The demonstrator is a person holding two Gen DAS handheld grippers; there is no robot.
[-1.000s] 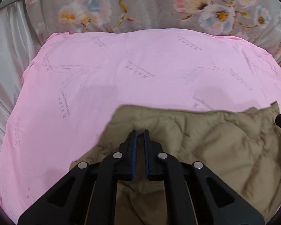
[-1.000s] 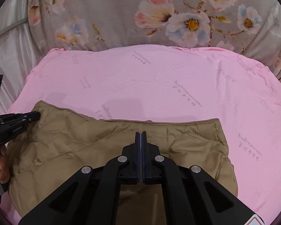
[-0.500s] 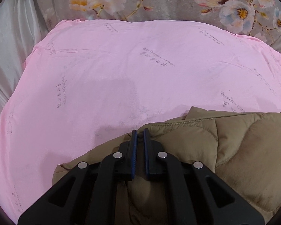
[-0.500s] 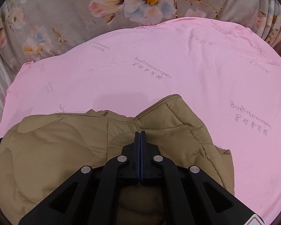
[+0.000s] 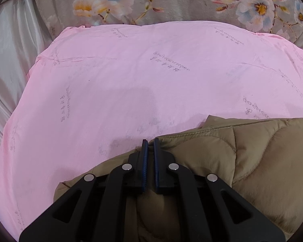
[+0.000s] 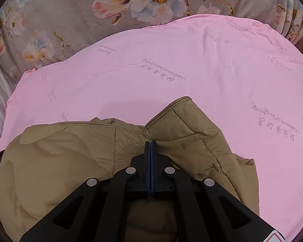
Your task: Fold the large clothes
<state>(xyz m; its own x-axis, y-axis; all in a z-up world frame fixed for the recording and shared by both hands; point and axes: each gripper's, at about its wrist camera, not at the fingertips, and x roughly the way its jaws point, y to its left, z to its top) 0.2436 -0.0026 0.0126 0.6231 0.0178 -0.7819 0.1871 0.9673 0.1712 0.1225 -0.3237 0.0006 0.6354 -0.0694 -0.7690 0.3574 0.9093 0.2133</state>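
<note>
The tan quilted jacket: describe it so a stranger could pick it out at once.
Start from the pink sheet that covers most of the bed, in front of the grey floral fabric. At its near edge lies a tan quilted jacket, bunched up under both sets of jaws. It is the only brown, puffy, stitched thing there; everything around it is flat, pink or flowered.

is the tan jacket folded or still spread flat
Partly folded: the tan quilted jacket is bunched in puffy doubled layers on the pink sheet, one corner peaking up, not flat.
</note>
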